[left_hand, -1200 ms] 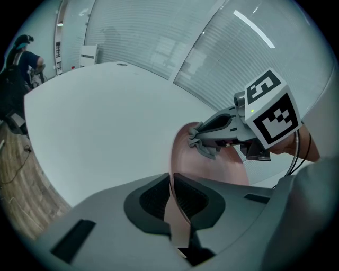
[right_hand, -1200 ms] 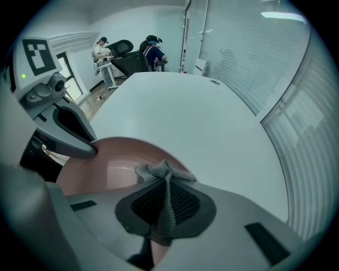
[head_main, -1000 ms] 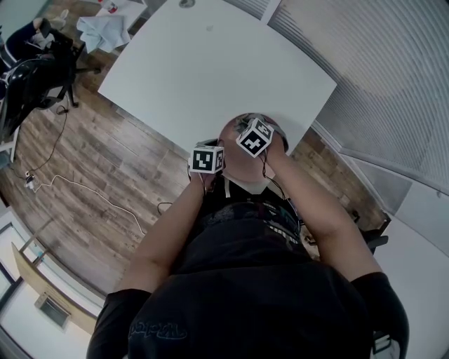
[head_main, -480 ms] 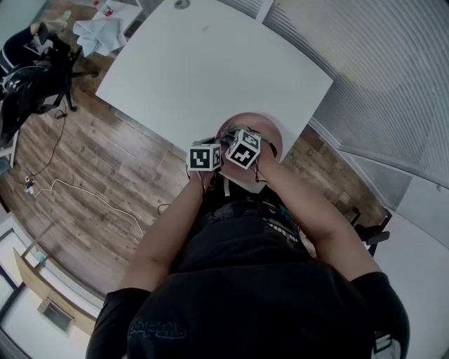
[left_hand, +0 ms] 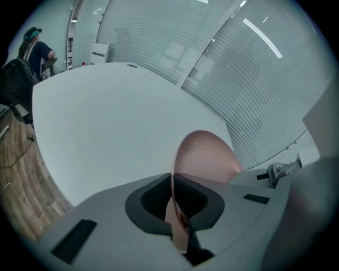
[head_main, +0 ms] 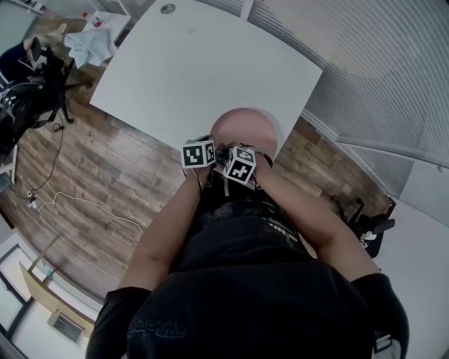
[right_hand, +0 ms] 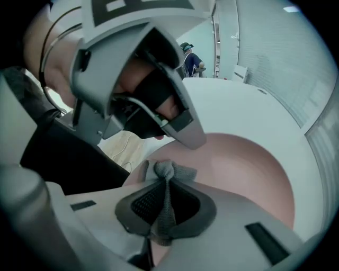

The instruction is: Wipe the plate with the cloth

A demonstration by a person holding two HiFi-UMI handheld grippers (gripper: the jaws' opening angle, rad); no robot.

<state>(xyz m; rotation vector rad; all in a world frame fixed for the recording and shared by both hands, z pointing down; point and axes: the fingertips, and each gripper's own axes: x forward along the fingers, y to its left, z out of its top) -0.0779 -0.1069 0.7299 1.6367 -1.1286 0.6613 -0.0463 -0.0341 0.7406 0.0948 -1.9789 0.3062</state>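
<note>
Bearing square marker cubes (head_main: 198, 154), left claw (left_hand: 172, 180) clamps plate (left_hand: 207, 153), right claw (right_hand: 165, 186) pinches cloth (right_hand: 166, 171).

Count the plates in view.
1. The pink plate, at the white table's near edge, its rim clamped in the left hand-held gripper; the right hand-held gripper holds the grey cloth over it. The person's body could hide others.

White table (head_main: 210, 70) bears a small disc (head_main: 167, 8) — far corner.

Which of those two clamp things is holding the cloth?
The right gripper: a grey cloth is pinched between its jaws. The left gripper clamps the pink plate by its rim instead.
</note>
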